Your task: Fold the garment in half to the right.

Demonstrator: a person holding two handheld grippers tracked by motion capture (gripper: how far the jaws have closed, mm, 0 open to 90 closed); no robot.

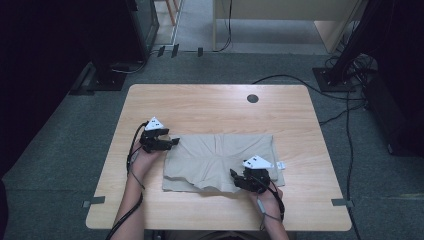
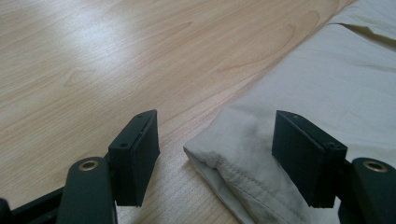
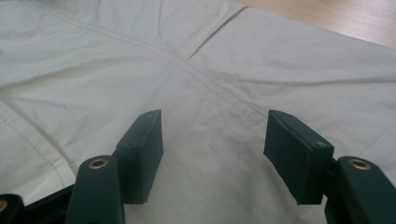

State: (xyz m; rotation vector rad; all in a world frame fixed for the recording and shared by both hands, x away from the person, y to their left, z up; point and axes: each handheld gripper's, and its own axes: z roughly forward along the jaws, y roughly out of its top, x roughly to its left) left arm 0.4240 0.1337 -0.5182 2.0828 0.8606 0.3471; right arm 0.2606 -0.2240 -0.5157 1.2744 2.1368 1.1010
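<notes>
Beige shorts (image 1: 220,160) lay flat on the table (image 1: 210,105).
Left tool (image 1: 172,142) gaped at their corner; right tool (image 1: 233,175) hovered above them, jaws apart.

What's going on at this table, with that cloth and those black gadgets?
A person sits at a wooden table with a two-jaw gripper in each hand, working on a beige garment, seemingly shorts, spread flat. The left gripper sits at the garment's far left corner, jaws open, with the hemmed corner between them but not pinched. The right gripper hovers over the fabric near its front right edge, jaws open as well. Nothing is lifted yet; it looks like folding is about to begin.
</notes>
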